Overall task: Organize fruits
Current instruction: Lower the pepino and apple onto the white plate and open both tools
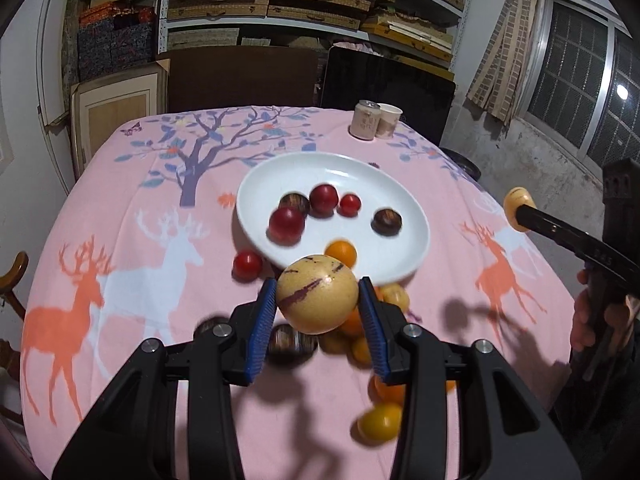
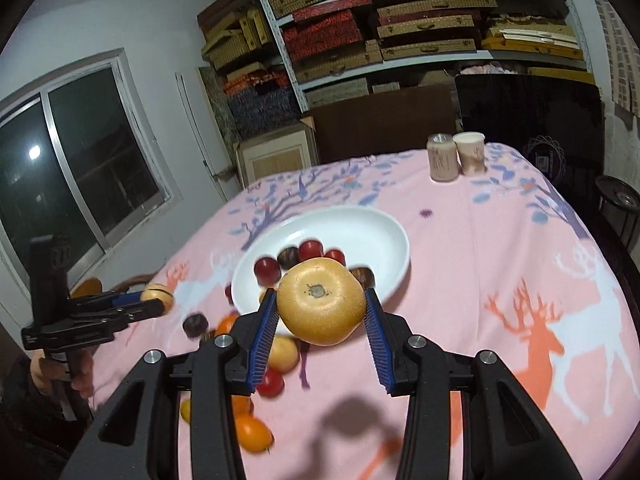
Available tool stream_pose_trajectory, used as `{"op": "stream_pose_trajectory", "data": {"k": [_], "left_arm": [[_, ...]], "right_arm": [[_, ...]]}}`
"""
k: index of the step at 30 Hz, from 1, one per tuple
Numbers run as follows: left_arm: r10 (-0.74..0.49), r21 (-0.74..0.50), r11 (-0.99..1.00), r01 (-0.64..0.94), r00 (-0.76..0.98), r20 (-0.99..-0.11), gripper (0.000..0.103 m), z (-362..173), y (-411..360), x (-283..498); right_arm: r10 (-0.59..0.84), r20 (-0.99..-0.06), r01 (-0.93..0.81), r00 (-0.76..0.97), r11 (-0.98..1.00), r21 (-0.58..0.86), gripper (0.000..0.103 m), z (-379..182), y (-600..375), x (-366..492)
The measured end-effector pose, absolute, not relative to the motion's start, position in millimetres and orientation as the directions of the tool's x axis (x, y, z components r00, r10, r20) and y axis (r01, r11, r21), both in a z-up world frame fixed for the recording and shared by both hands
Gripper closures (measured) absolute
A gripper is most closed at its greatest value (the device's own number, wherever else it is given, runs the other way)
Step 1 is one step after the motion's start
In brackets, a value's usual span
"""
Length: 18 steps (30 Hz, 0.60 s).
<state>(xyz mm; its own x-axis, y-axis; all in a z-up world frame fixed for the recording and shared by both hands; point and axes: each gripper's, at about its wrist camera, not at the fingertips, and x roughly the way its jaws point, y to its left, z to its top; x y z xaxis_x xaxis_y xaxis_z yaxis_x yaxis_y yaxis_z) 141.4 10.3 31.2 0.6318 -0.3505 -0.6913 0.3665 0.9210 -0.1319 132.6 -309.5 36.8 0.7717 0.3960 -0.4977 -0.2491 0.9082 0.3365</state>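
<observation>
My left gripper (image 1: 318, 284) is shut on a pale yellow fruit with purple streaks (image 1: 318, 300), held above the near rim of a white plate (image 1: 352, 172). The plate holds red plums (image 1: 286, 224), two dark striped fruits (image 1: 387, 221) and an orange one (image 1: 341, 252). My right gripper (image 2: 321, 294) is shut on a tan round fruit (image 2: 322, 308), also lifted in front of the plate (image 2: 372, 236). Each wrist view shows the other gripper off to the side, carrying its fruit. Loose red, orange and dark fruits (image 1: 380, 422) lie on the cloth under the left gripper.
A pink tablecloth with deer and tree prints (image 1: 120, 240) covers the table. A can (image 1: 366, 120) and a paper cup (image 1: 389, 120) stand at the far edge. Behind are a dark panel, a cabinet and shelves of boxes. A hand (image 1: 588, 320) holds the right gripper's handle.
</observation>
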Motion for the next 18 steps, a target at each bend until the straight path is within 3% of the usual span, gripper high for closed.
{"op": "stream_pose_trajectory", "data": {"k": [8, 15, 18], "left_arm": [[-0.305, -0.128, 0.933, 0.336, 0.551, -0.777, 0.063, -5.5, -24.7, 232.3], [-0.288, -0.123, 0.935, 0.334, 0.506, -0.813, 0.062, -31.1, -36.2, 251.9], [-0.291, -0.129, 0.936, 0.327, 0.517, -0.805, 0.058, -26.9, -33.5, 248.3]], "right_arm": [[0.432, -0.565, -0.261, 0.703, 0.896, 0.36, 0.06, 13.5, -270.2, 220.3], [0.425, -0.626, -0.252, 0.653, 0.902, 0.35, 0.059, -21.2, -245.4, 270.3], [0.414, -0.617, -0.257, 0.669, 0.908, 0.33, 0.039, -23.4, -240.9, 270.2]]}}
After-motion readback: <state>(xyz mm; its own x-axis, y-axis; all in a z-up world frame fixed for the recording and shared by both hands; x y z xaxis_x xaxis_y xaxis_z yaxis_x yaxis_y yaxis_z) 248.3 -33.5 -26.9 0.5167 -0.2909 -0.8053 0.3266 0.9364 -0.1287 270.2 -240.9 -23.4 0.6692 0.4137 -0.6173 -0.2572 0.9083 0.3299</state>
